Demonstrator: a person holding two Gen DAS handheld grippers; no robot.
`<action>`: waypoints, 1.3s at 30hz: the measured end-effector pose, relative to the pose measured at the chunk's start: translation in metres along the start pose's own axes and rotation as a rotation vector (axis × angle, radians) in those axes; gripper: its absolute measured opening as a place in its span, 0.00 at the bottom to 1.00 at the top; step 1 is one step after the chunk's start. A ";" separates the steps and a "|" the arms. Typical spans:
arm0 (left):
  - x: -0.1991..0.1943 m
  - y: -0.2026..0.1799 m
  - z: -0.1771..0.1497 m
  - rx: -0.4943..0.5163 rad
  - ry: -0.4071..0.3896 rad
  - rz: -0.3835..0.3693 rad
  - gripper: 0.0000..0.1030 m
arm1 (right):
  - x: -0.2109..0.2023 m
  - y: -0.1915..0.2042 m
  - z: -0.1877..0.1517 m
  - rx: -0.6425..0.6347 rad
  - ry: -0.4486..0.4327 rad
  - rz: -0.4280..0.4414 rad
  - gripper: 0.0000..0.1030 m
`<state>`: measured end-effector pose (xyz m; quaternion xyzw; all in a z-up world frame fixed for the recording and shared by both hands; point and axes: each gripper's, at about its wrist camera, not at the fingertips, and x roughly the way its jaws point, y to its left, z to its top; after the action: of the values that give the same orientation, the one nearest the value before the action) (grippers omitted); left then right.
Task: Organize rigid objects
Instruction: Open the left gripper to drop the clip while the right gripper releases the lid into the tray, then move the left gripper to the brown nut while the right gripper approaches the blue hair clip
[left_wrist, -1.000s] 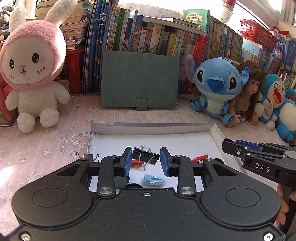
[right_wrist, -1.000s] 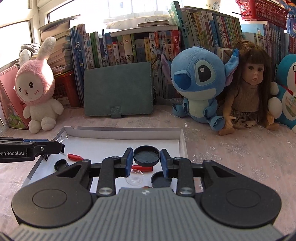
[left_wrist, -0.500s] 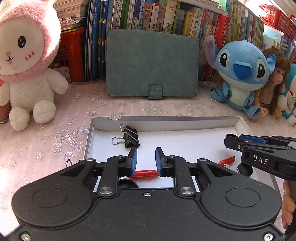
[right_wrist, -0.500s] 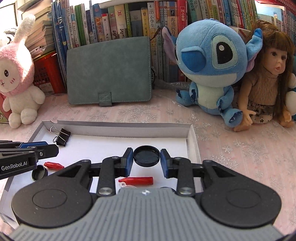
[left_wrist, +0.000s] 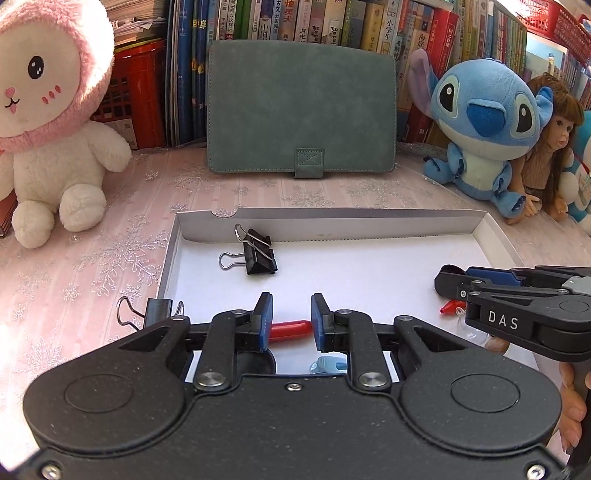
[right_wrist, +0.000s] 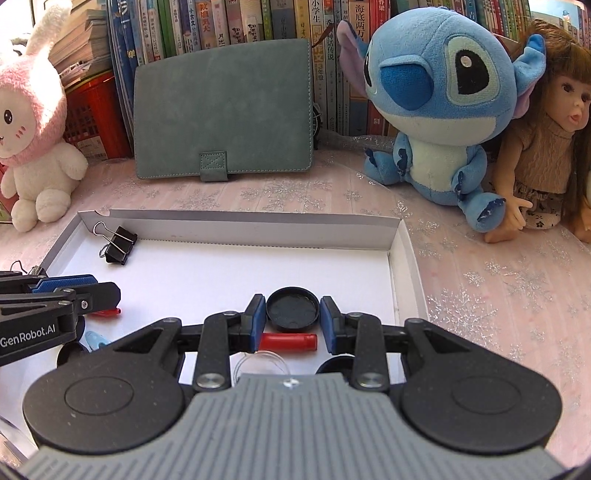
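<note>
Right gripper (right_wrist: 292, 318) pinches the black cap (right_wrist: 292, 308) edge-on, left gripper (left_wrist: 291, 319) nearly closed, empty; cap's light, stiff, slick—keep your grip across its rim.

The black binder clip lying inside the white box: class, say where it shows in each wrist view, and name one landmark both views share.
Left wrist view: the binder clip lies left of centre, near the box's far wall, beyond the left gripper.
Right wrist view: the binder clip lies in the box's far left corner.
Shared landmark: the green case standing against the books.
</note>
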<state>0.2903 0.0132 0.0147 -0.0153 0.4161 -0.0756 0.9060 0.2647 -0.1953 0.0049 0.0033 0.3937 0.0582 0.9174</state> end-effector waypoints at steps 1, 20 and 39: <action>0.000 -0.001 0.000 0.004 -0.001 0.004 0.20 | 0.000 0.000 0.000 0.003 -0.001 0.004 0.39; -0.081 -0.011 -0.029 0.097 -0.154 -0.041 0.67 | -0.086 0.010 -0.035 -0.110 -0.196 0.072 0.77; -0.146 -0.010 -0.121 0.128 -0.154 -0.183 0.75 | -0.163 0.006 -0.118 -0.172 -0.342 0.122 0.86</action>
<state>0.1040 0.0297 0.0461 -0.0012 0.3364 -0.1832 0.9238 0.0672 -0.2124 0.0417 -0.0412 0.2248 0.1456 0.9626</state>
